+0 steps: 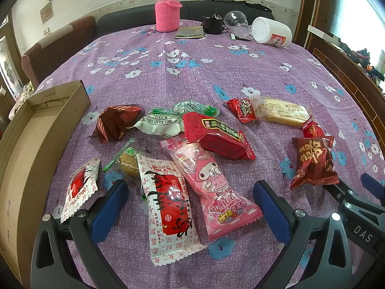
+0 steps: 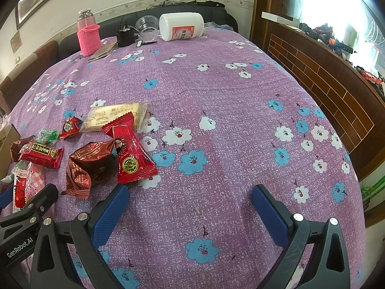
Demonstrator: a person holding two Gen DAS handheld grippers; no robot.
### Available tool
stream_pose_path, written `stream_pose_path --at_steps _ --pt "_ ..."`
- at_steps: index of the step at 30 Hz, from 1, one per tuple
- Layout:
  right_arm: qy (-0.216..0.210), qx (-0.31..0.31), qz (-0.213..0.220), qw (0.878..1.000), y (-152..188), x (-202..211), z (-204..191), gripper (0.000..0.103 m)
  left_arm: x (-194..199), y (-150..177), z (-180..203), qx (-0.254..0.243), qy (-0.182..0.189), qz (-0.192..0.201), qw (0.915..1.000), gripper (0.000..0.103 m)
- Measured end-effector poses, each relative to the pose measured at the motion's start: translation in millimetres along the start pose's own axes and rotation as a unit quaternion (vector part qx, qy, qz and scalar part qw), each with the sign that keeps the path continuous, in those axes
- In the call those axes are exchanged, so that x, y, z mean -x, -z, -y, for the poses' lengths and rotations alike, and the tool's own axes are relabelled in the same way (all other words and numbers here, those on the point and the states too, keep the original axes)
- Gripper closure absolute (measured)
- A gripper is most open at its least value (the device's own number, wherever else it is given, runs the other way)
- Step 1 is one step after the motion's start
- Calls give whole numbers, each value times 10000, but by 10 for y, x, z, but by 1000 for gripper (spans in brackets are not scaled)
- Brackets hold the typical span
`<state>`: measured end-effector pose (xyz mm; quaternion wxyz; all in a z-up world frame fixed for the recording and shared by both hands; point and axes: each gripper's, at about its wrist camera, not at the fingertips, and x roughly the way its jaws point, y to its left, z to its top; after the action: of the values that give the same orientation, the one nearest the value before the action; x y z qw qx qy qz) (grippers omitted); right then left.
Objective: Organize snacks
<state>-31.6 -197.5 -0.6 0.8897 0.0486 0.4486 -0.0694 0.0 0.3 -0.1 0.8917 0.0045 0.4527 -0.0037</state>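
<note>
Left gripper [image 1: 191, 209]: fingers spread wide, holding nothing; hovers low over the near end of the snack pile. Blue pads [image 1: 109, 210] stand either side of the white-red packet [image 1: 170, 212] and the pink packet [image 1: 211, 183].
Right gripper [image 2: 190, 213]: fingers spread wide, empty; only bare cloth lies between its blue pads [image 2: 109, 213]. It shows at the right edge of the left wrist view, just beside the maroon packet [image 1: 314, 162].
Snacks: all loose on the tablecloth [image 2: 216, 110], none in the box [image 1: 26, 144].
Box: open cardboard tray at the left table edge, beside the pile; the part seen inside is bare.
Pile, left part: small white-red packet [image 1: 80, 189] nearest the box; green-edged cookie packet [image 1: 126, 160] partly under the white-red packet; dark foil packet [image 1: 115, 122]; white packet [image 1: 158, 126]; green clear wrapper [image 1: 195, 108].
Pile, centre: red bar [image 1: 216, 136] overlapping the top of the pink packet.
Pile, right part: small red packet [image 1: 243, 109] touching the yellow bar [image 1: 282, 113]; long red packet [image 2: 131, 151] lying across the yellow bar's end and beside the maroon packet.
Far table edge: pink knit-sleeved bottle [image 1: 167, 7], flat booklet [image 1: 190, 32], black item [image 1: 213, 24], clear cups [image 1: 237, 22], white jar [image 1: 272, 31] on its side.
Surroundings: dark sofa [image 1: 120, 19] behind the table; wooden panel [image 2: 320, 77] to the right.
</note>
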Motion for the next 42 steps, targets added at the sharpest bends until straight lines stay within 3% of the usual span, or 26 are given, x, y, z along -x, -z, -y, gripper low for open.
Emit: stream_pose_path --at_steps 5,19,26,31,36,42 --pt "0 0 0 10000 0 0 0 1 6 6 12 53 -29 -8 10000 0" --pt "9 -47 -3 10000 -3 -2 2 1 88 99 -9 -731 519 -403 9952 0" --pt "33 -93 -334 9994 -52 -40 3 1 404 377 -209 -758 969 -129 9923 0" --pt "205 -154 -341 9991 18 39 -27 1 878 540 -489 -653 1081 719 9894 0" --pt "585 -124 125 9981 186 418 -2 1 1145 601 -775 -425 1554 737 9842 1" --pt "667 -364 1009 9920 299 1000 41 1 1319 614 -893 -342 1473 933 9841 1"
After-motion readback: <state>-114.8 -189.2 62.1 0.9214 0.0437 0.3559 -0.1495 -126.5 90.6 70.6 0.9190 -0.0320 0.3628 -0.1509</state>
